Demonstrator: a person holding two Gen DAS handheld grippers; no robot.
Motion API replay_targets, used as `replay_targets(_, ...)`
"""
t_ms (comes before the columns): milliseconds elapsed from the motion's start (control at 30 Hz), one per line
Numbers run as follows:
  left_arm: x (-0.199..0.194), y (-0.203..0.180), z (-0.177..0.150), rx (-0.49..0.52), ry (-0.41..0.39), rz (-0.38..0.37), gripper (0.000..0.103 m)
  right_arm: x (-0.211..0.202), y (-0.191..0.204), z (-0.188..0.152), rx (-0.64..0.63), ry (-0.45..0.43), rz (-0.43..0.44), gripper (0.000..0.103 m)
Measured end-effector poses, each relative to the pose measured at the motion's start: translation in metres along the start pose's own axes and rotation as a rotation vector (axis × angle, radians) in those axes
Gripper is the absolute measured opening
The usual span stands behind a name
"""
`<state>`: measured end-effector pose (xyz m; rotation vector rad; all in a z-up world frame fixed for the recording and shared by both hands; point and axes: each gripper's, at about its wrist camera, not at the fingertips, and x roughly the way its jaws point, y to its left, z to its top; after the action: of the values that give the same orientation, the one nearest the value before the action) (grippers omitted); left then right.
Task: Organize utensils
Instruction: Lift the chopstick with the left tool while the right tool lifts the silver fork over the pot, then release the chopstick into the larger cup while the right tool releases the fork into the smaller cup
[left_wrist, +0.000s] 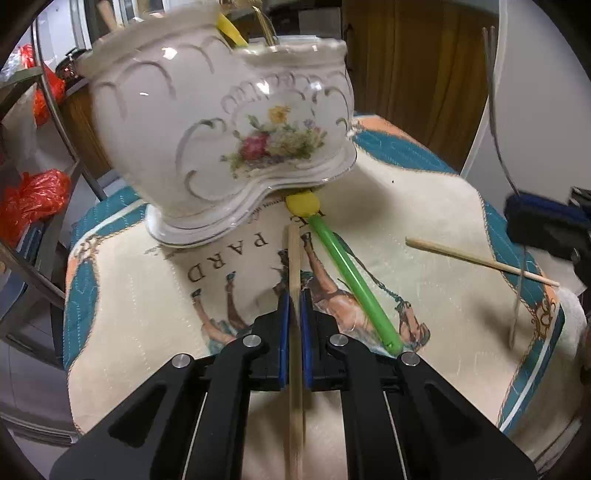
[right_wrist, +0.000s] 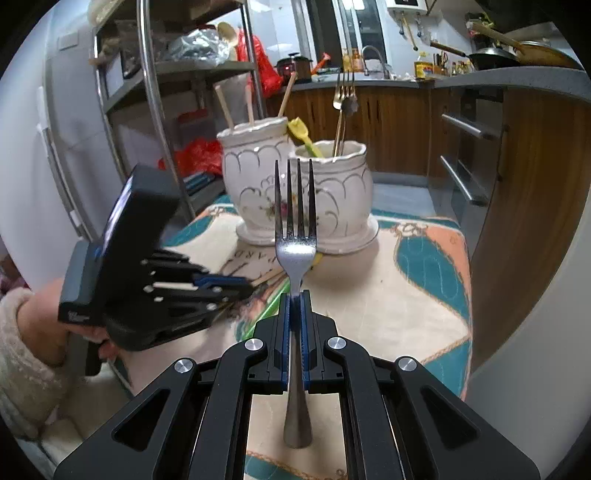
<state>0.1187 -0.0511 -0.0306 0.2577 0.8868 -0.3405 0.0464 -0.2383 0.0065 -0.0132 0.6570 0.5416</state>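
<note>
Left gripper (left_wrist: 294, 295): closed on a wooden chopstick (left_wrist: 294, 332), which runs straight out between the blue pads and past the fingertips toward the holder.
Right gripper (right_wrist: 294, 299): closed on a steel fork (right_wrist: 295, 251), gripped at the neck, tines pointing up and away, handle end hanging back toward the camera.
Left hand (right_wrist: 48, 328): seen from the right wrist at the near left, in a fluffy cream sleeve (right_wrist: 18, 354), holding its gripper low over the cloth.
Cloth (left_wrist: 424, 206): cream with teal and orange border and a printed horse, covering the table.
Green spoon (left_wrist: 351, 277): lies on the cloth just right of the held chopstick, its yellow bowl end tucked against the holder's base.
Second chopstick (left_wrist: 480, 262): lies loose on the cloth, well to the right.
Holder (right_wrist: 295, 184): white flowered china with two cups, at the far side of the cloth; the left cup holds chopsticks, the right cup holds forks, and a yellow-and-green spoon leans between them.
Far background: metal shelf (right_wrist: 155, 92) at left, wooden kitchen cabinets (right_wrist: 406, 122) behind.
</note>
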Motion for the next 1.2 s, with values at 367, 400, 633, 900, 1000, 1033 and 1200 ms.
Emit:
replay_targets(367, -0.096, 0.019, -0.016, 0.011, -0.379, -0.069, 0.006, -0.011, 0.007, 0.027, -0.061, -0.140, -0.036, 0.006)
replay_targets(400, -0.104, 0.022, -0.013, 0.002, -0.419, -0.067, 0.006, -0.012, 0.009, 0.034, -0.071, -0.153, -0.041, 0.006)
replay_targets(633, -0.137, 0.057, 0.020, -0.095, -0.634, -0.046, 0.006, -0.010, 0.011, 0.074, -0.084, -0.225, -0.043, 0.006)
replay_targets(900, -0.142, 0.094, 0.077, -0.223, -0.807, -0.031, 0.006, -0.003, 0.001, 0.127, -0.076, -0.312, -0.066, 0.006)
replay_targets(1000, -0.138, 0.099, 0.100, -0.239, -0.851, -0.003, 0.006, 0.000, -0.005, 0.143, -0.064, -0.340, -0.073, 0.006)
replay_targets(1033, -0.137, 0.100, 0.102, -0.243, -0.862, 0.004, 0.006, 0.001, -0.007, 0.147, -0.059, -0.348, -0.072, 0.006)
replay_targets(1200, -0.122, 0.104, 0.128, -0.271, -0.918, 0.022, 0.006, 0.012, -0.012, 0.156, -0.050, -0.377, -0.076, 0.006)
